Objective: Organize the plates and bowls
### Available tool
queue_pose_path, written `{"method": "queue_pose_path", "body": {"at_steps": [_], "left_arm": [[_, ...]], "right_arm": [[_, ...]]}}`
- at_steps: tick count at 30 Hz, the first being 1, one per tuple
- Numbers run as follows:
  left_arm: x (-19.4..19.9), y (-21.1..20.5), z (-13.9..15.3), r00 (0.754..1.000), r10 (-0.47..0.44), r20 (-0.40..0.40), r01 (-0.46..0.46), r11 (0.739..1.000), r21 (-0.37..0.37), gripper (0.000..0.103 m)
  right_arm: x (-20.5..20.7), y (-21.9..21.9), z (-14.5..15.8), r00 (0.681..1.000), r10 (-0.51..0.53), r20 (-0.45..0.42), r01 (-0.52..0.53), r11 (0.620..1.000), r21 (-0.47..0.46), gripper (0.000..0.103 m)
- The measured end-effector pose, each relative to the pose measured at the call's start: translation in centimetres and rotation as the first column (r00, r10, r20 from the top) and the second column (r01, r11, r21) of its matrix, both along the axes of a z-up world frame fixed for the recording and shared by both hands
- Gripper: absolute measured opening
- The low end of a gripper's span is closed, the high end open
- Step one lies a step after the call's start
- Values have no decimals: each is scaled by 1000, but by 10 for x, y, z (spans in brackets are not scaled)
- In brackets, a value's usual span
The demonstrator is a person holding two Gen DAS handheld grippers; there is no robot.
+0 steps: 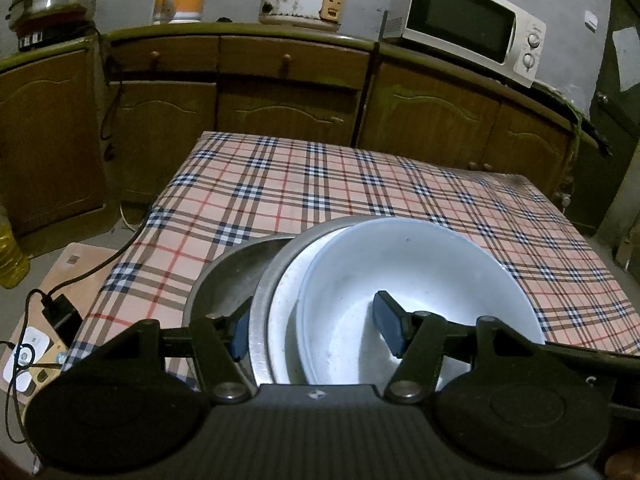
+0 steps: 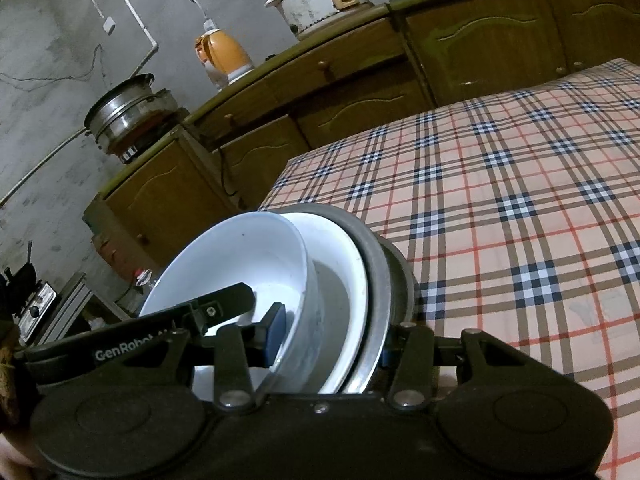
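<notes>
Together, a nested stack is gripped by both claws above the near edge of the plaid-clothed desk (image 1: 360,184). The left claw (image 1: 316,328) is clamped across the rims of the white bowl (image 1: 420,264) and steel plate (image 1: 264,280). The right claw (image 2: 328,336) is seemingly clenched likewise, its outer finger being largely hidden.

I see a table (image 1: 360,184) under a pink, navy and red plaid cloth (image 2: 520,200). A stack of dishes (image 1: 280,280) rests on its near edge — straddled by both sets of jaws — bare cloth stretching beyond them.
</notes>
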State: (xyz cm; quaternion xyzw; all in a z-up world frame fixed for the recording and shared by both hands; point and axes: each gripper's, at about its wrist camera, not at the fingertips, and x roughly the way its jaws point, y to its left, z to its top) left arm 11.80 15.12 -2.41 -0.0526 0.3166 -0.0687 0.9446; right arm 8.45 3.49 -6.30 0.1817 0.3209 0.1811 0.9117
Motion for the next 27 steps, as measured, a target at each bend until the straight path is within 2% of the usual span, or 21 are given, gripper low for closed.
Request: {"method": "queue_pose_path", "body": {"at_steps": [27], "left_arm": [[27, 7, -10, 1000, -22, -12, 21, 1000, -22, 63]], "right_arm": [[26, 6, -10, 1000, -25, -4, 24, 1000, -15, 54]]}}
